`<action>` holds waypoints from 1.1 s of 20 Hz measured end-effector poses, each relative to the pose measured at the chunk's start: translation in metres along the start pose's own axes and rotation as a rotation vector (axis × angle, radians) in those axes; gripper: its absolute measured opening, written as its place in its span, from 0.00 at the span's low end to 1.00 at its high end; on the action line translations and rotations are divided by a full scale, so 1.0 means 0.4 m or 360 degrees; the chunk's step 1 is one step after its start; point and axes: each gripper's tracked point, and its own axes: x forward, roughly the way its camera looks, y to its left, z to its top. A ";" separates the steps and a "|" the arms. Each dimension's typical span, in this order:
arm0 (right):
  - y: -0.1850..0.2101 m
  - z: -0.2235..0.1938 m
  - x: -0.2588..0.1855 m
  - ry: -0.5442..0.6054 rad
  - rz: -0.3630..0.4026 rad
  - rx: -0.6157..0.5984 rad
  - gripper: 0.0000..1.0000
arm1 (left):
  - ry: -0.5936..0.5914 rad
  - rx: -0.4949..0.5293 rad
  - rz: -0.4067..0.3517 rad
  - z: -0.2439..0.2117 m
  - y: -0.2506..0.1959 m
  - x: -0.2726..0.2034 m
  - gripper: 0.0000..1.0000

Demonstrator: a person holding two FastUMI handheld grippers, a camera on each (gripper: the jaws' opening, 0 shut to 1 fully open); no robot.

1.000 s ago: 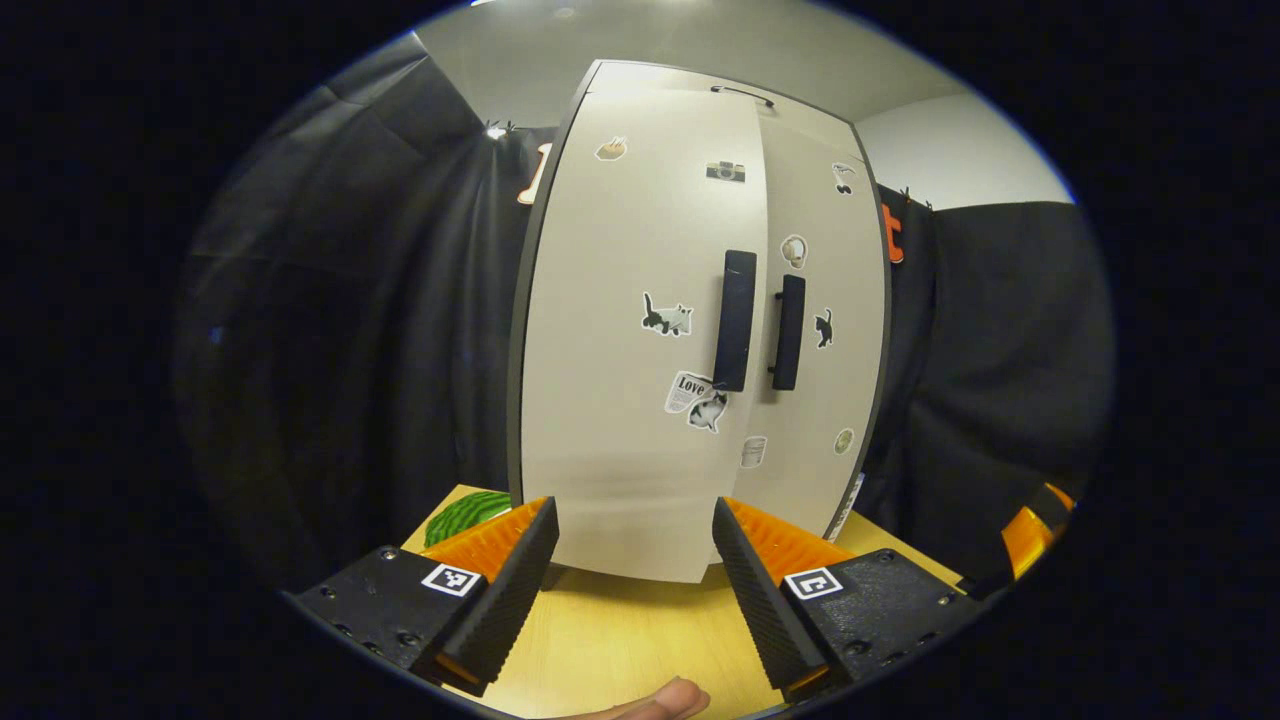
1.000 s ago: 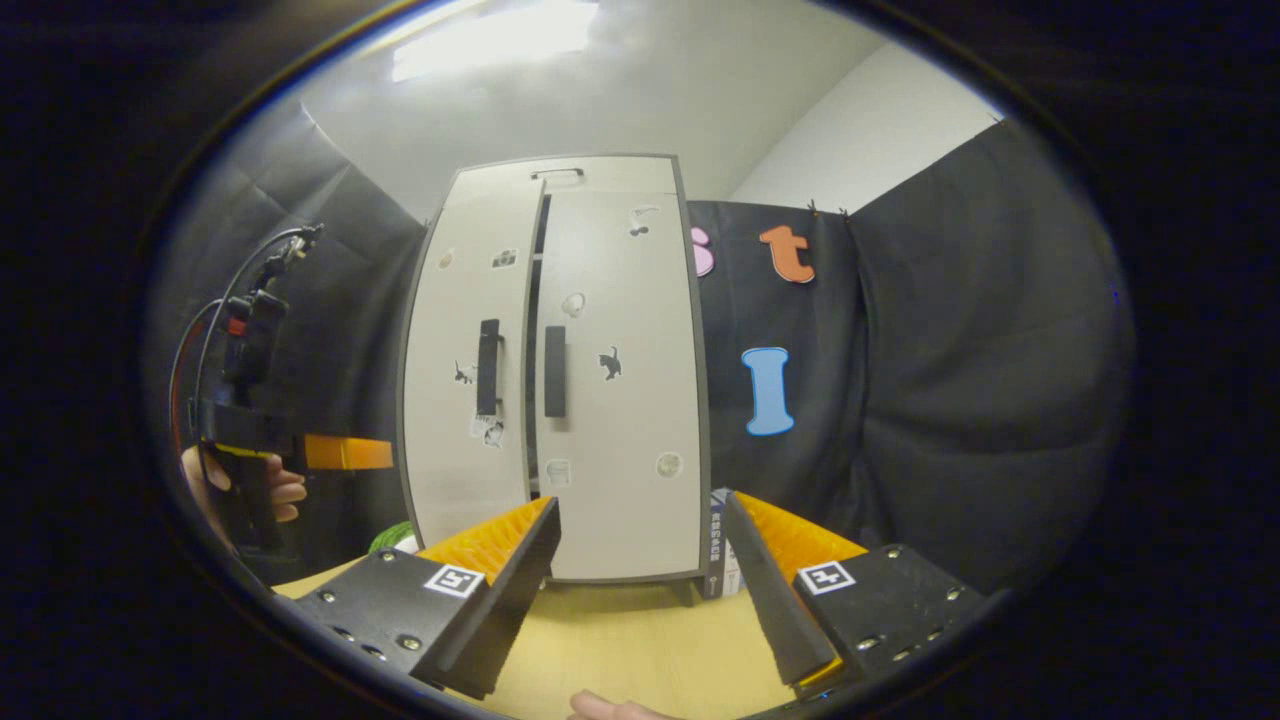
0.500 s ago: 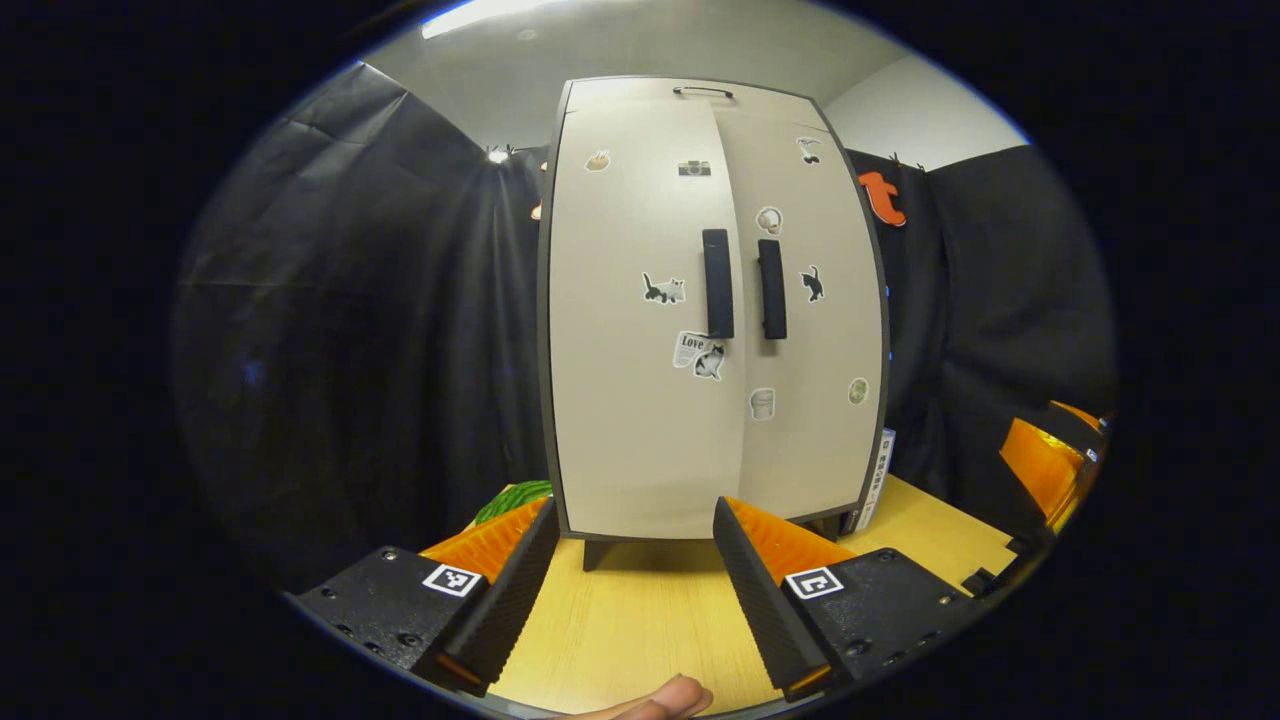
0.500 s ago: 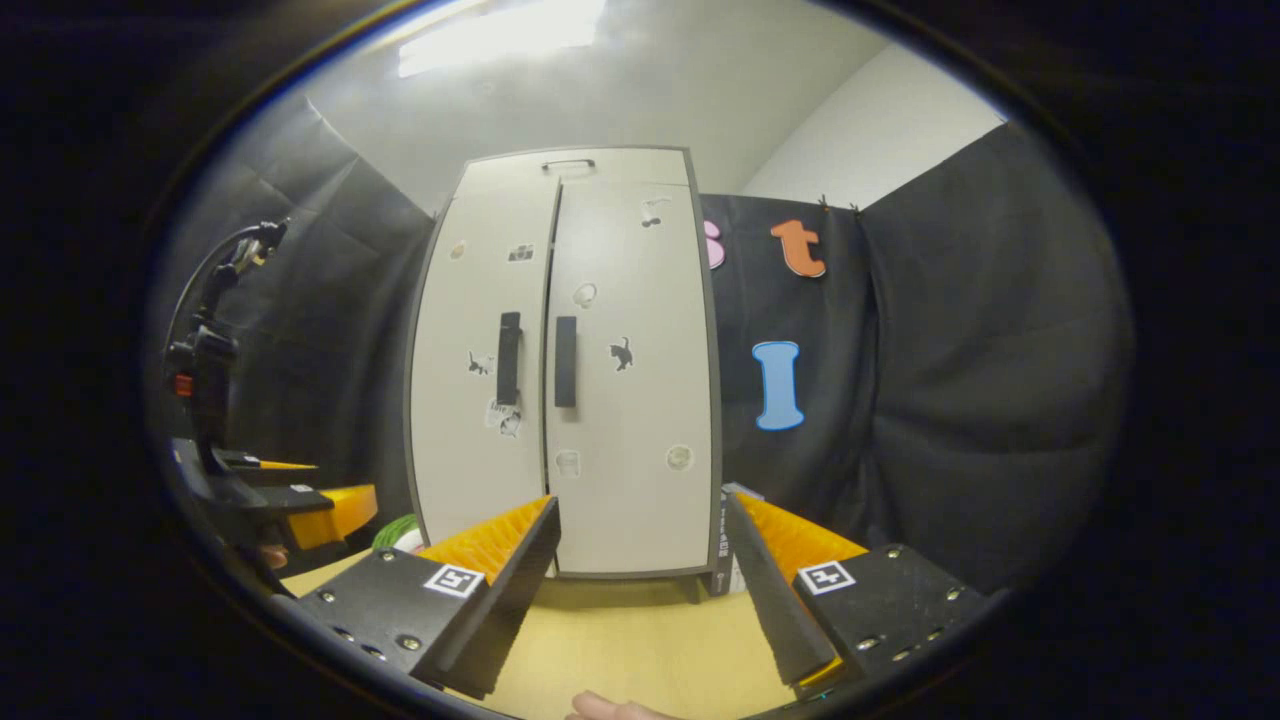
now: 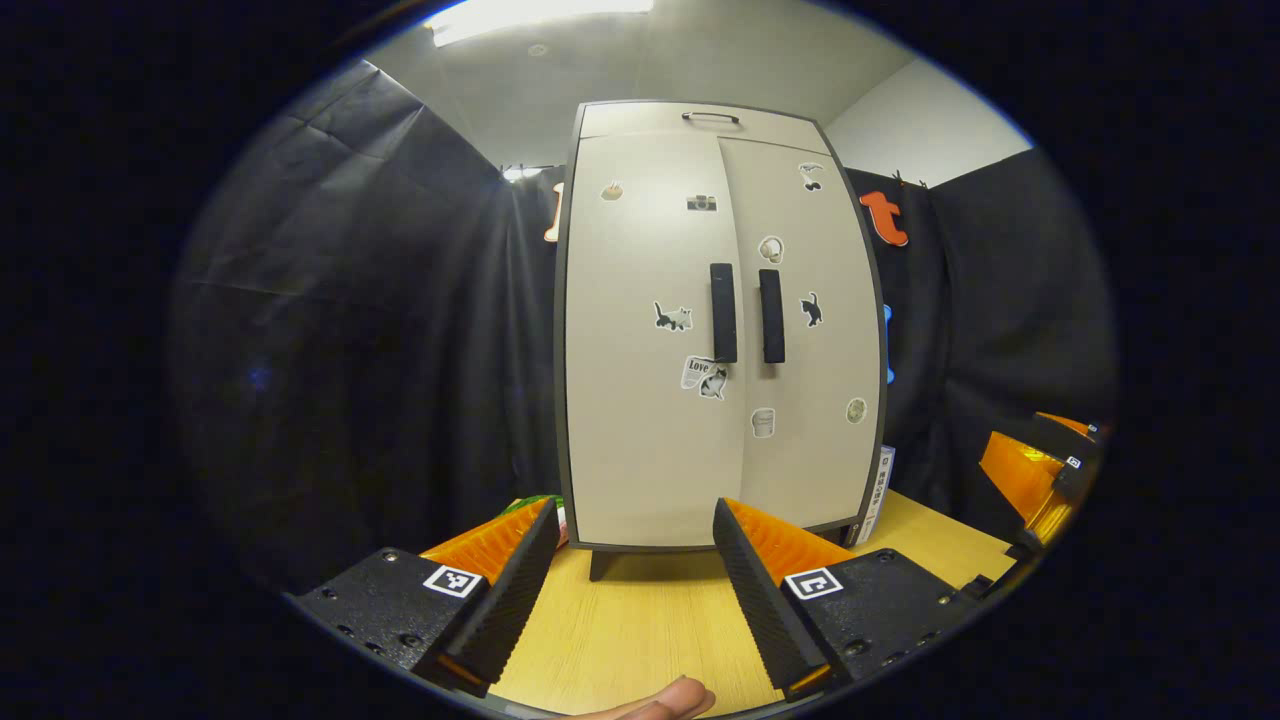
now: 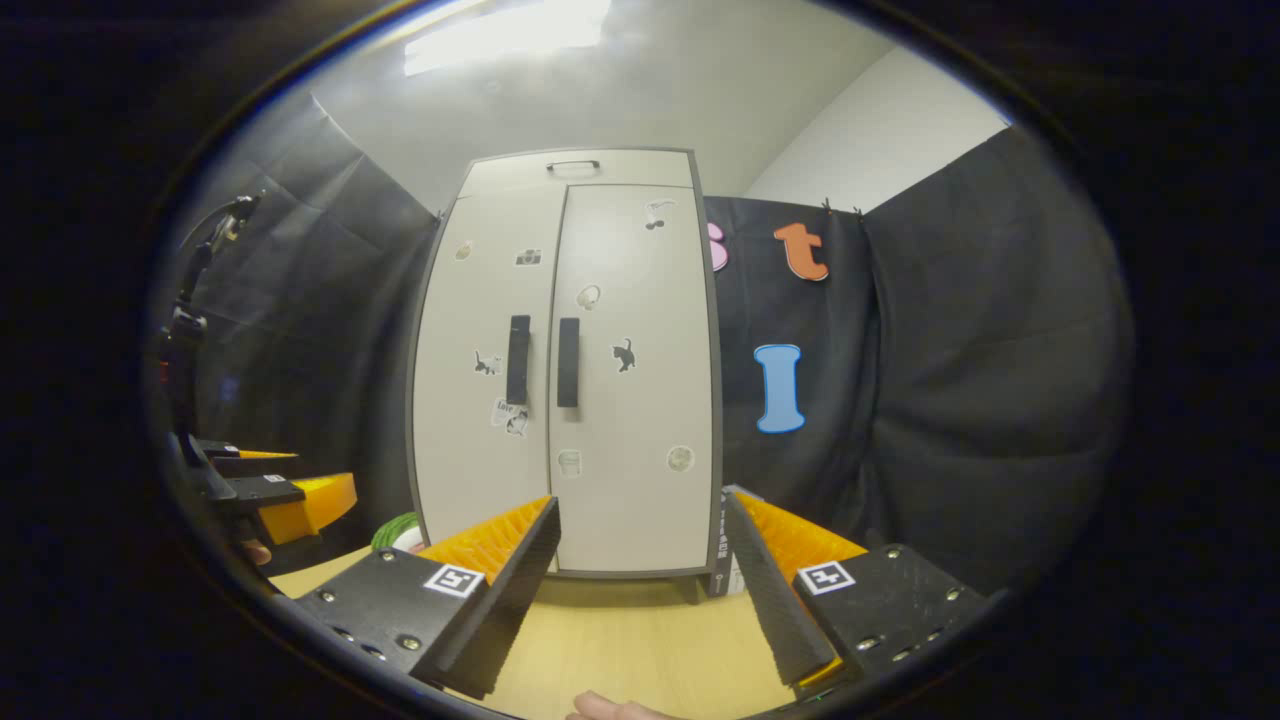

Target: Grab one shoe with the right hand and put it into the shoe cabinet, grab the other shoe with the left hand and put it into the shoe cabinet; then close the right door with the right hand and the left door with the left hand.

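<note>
The wooden counter [image 5: 620,630] lies in front of black cloth walls. Nearest, the left hand-held gripper [image 5: 632,585] and the right hand-held gripper [image 6: 640,590] both hang above it, each with fingers spread apart and holding nothing. Farther back, the shoe cabinet [image 5: 715,330] stands on the counter, its left door [image 5: 640,400] and right door [image 5: 815,400] both closed, handles side by side.
</note>
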 end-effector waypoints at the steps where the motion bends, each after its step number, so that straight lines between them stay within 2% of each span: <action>1: 0.002 -0.005 0.003 0.0014 0.0004 0.0001 0.98 | 0.0007 -0.0010 0.0001 -0.006 0.004 -0.004 0.94; 9: -0.009 -0.033 0.032 0.0105 -0.0045 -0.0079 0.98 | -0.0022 -0.0025 0.0016 0.006 0.021 -0.028 0.94; 10: -0.012 -0.027 0.031 0.0103 -0.0052 -0.0091 0.98 | -0.0033 -0.0016 0.0022 0.016 0.022 -0.031 0.89; 11: -0.018 -0.019 0.035 0.0097 -0.0058 -0.0100 0.98 | -0.0051 -0.0008 0.0022 0.024 0.022 -0.040 0.94; 12: -0.023 -0.013 0.038 0.0091 -0.0065 -0.0103 0.98 | -0.0066 -0.0005 0.0019 0.034 0.019 -0.041 0.89; 13: -0.026 -0.009 0.041 0.0085 -0.0065 -0.0105 0.98 | -0.0083 -0.0005 0.0015 0.042 0.014 -0.042 0.94; 15: -0.029 -0.010 0.040 0.0083 -0.0064 -0.0119 0.98 | -0.0091 -0.0016 0.0011 0.046 0.013 -0.057 0.94; 22: -0.050 -0.041 0.026 0.0088 -0.0045 -0.0092 0.98 | -0.0126 -0.0096 -0.0080 0.054 -0.044 -0.068 0.94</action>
